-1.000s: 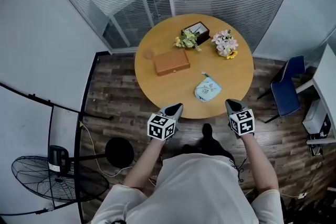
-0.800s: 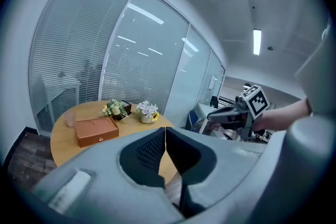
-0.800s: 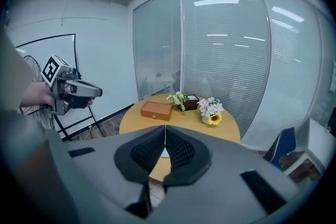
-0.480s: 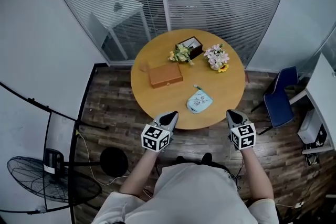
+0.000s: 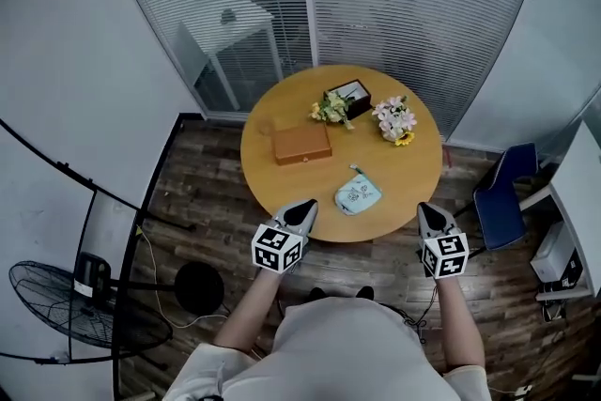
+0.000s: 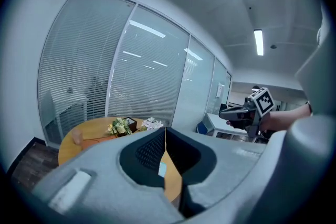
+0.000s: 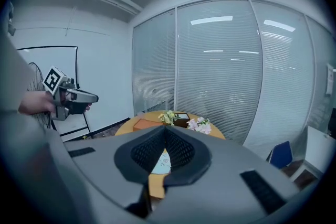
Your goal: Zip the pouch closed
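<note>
A light blue pouch (image 5: 358, 195) with a printed pattern lies flat near the front edge of the round wooden table (image 5: 272, 183). My left gripper (image 5: 304, 208) hovers over the table's front edge, left of the pouch, with its jaws together and nothing between them. My right gripper (image 5: 428, 211) hangs just off the table's right front edge, also shut and empty. In the left gripper view the closed tips (image 6: 165, 131) point toward the table. Below the closed tips (image 7: 165, 130) in the right gripper view, a bit of the pouch (image 7: 161, 161) shows.
On the table stand a brown wooden box (image 5: 301, 144), a dark box (image 5: 349, 97), yellow-green flowers (image 5: 331, 108) and pink flowers (image 5: 394, 119). A blue chair (image 5: 498, 192) is to the right. A floor fan (image 5: 66, 305) and a black stool (image 5: 199, 286) are at left, glass walls behind.
Both grippers have lifted toward the head camera, and the right one has drifted outward to the right. The pouch has stayed where it was on the table.
</note>
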